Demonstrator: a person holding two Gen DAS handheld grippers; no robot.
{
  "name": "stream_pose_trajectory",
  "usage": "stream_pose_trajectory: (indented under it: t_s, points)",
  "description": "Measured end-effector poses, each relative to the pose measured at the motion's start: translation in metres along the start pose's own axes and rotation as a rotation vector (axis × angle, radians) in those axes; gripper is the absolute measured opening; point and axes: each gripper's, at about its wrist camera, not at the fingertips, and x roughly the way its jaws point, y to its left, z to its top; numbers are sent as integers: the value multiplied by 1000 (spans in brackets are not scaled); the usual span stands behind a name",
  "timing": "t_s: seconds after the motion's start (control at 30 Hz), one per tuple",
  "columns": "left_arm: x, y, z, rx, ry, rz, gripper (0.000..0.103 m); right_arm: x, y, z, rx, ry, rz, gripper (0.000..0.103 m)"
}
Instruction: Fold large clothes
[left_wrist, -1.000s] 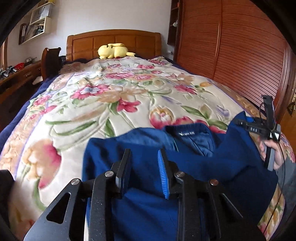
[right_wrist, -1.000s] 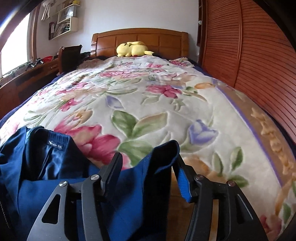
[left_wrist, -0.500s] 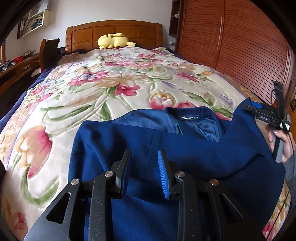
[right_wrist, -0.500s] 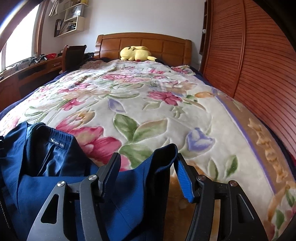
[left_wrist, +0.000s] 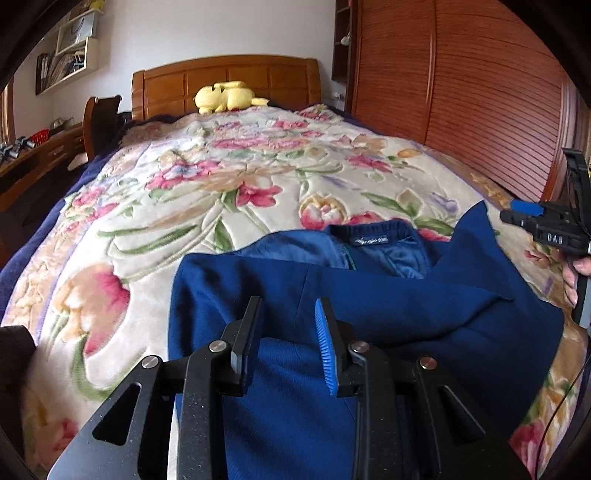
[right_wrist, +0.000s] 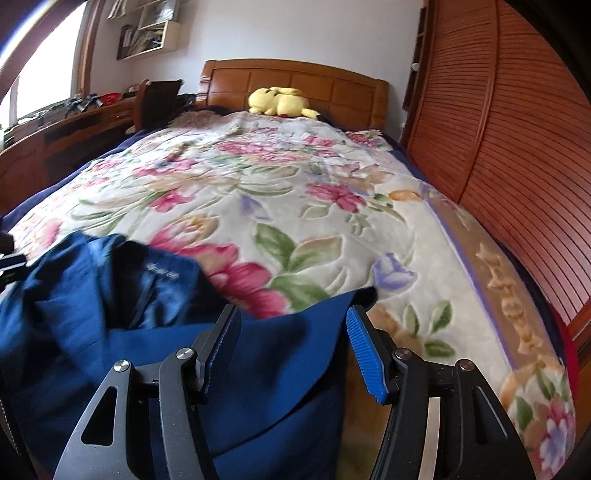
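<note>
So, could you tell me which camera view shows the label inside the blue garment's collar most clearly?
The left wrist view: the label sits sharp, near centre, on the blue garment, though its lettering is too small to read. In the right wrist view the label is off to the left and smeared by motion blur.

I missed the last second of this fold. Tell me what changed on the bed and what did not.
The right gripper rose, lifting its edge of the blue garment higher off the floral blanket; cloth sits between its fingers, but whether they pinch it is unclear. The left gripper barely moved, jaws the same width over the cloth. The yellow plush toy stayed put.
</note>
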Motion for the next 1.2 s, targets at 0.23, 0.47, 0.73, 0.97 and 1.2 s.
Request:
stream_pose_trajectory:
  t_s: [0.23, 0.47, 0.73, 0.97, 1.2]
  points:
    - [-28, 6, 5, 16, -34, -41, 30, -27, 35, -12, -50, 92, 33, 61]
    - [-49, 17, 3, 38, -47, -50, 30, -24, 63, -23, -97, 213, 78, 61]
    - [-62, 29, -14, 55, -42, -38, 30, 0, 75, -22, -178, 307, 3, 61]
    - [-70, 45, -21, 27, -42, -24, 30, 23, 77, -13, -297, 356, -84, 34]
    - [-73, 55, -15, 0, -63, -25, 30, 46, 87, 44, -354, 278, -138, 3]
